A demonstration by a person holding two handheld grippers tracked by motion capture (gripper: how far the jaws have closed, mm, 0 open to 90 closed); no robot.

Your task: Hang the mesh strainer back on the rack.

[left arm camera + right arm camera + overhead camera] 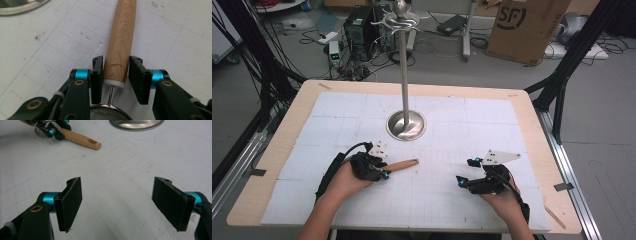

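Nearest the person, two forearms come in from the bottom edge of the high view, each hand holding a tool over the white gridded surface. The right tool sits low at the near right, well apart from everything else; in the right gripper view its two black jaws stand wide apart with only bare mat between them, so it is open and holds nothing.

A little farther in, at the near left, the left tool straddles the strainer at the base of its wooden handle, just above the white collar where a thin metal stem runs down to the mesh rim at the bottom of the left gripper view. The left pad lies against the wood; the right pad has a thin gap, so the jaws are nearly closed around the handle but I cannot tell whether they clamp it. The handle reads "KITCHEN TOOL" and lies flat on the surface, pointing away from the left tool toward the right, its hanging-hole end free.

Beyond, at mid-surface, stands the rack: a round steel base, an upright pole, and curved hooks at the top.
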